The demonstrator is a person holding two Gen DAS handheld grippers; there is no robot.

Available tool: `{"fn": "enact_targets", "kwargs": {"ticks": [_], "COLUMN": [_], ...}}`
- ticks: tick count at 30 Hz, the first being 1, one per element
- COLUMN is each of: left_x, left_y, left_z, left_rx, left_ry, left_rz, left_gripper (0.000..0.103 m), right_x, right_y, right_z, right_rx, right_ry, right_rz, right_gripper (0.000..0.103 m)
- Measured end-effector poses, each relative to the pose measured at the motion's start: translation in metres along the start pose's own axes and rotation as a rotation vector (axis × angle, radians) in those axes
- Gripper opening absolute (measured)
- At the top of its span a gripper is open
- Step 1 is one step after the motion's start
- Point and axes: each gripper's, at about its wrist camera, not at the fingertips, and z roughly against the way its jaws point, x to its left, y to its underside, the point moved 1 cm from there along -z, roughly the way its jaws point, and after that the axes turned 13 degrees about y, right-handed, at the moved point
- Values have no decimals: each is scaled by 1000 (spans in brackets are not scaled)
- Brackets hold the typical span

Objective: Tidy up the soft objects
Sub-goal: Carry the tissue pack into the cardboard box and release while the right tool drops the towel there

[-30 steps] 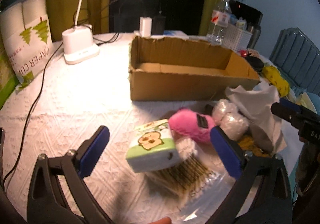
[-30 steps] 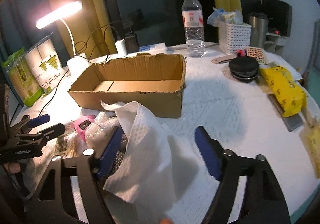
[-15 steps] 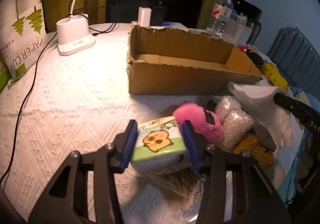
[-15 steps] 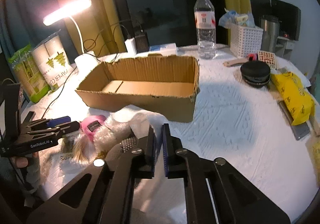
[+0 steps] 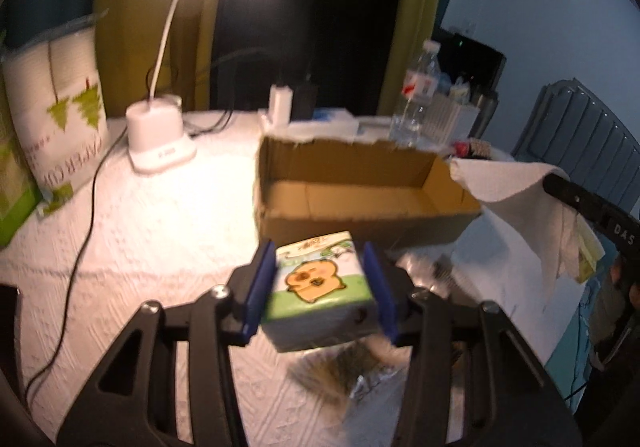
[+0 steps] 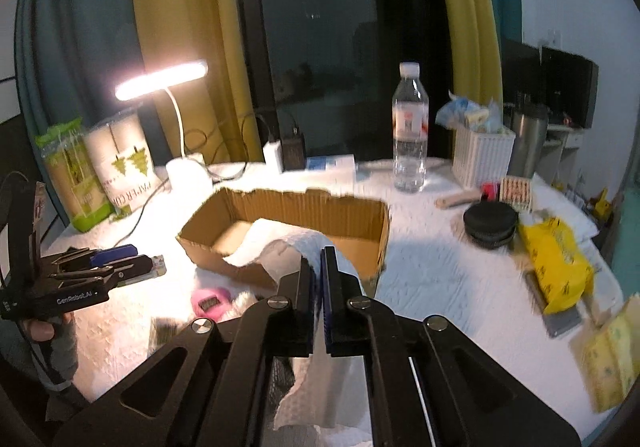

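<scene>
Nearest, low centre of the left wrist view: the left gripper (image 5: 319,289) has its two blue pads (image 5: 261,287) pressed flat against the short sides of a tissue pack (image 5: 320,287), a small block printed with an orange cartoon animal, held clear of the white tablecloth (image 5: 140,247). The pack looks light and yielding; a side-to-side hold at mid-height, as here, seems apt, and a hard squeeze would likely dent it rather than damage it.

Just under and behind the pack, lower centre: a crinkled plastic bag (image 5: 352,371) of straw-like contents, blurred.

Low centre of the right wrist view: the right gripper (image 6: 318,279) is pressed together on a fold of white paper towel (image 6: 288,247), which drapes from the jaws toward the box. The sheet is limp, near weightless and likely to tear if pulled sharply; a pinch on a bunched fold holds better than on a single edge.

Lower left of that view: a pink plush (image 6: 210,301) lies on the cloth, untouched.

Middle distance, centre of both views: an open cardboard box (image 5: 360,215), its floor bare as far as can be seen, the probable destination.

Far, upper left of the left wrist view: a lit desk lamp (image 5: 160,143); beside the box's far edge, a water bottle (image 6: 410,143).
</scene>
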Motion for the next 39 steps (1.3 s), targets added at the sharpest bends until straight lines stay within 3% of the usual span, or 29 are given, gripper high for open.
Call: {"fn": "enact_targets", "kwargs": {"ticks": [7,16,35,39], "left_x": [-14,-27,-42,-44], "left_y": [-33,-60,-72,-70], "left_z": [4,-15,-112,-129], "left_rx": [-66,-90,18,50], "left_ry": [12,27,55,61], "left_rz": [-48,-73,-58,-54], "left_gripper": [47,47,47,47], "right_x": [-4,-11,-28,-31], "right_y": [-24,-42,-37,-27], "right_z": [-4,-25,-127,-154], "right_rx": [-51,-62,69,120], "right_ry": [-11,-31,-146,-124], "right_rz": [2,5,-56,-54], "right_gripper": [4,4,4,4]}}
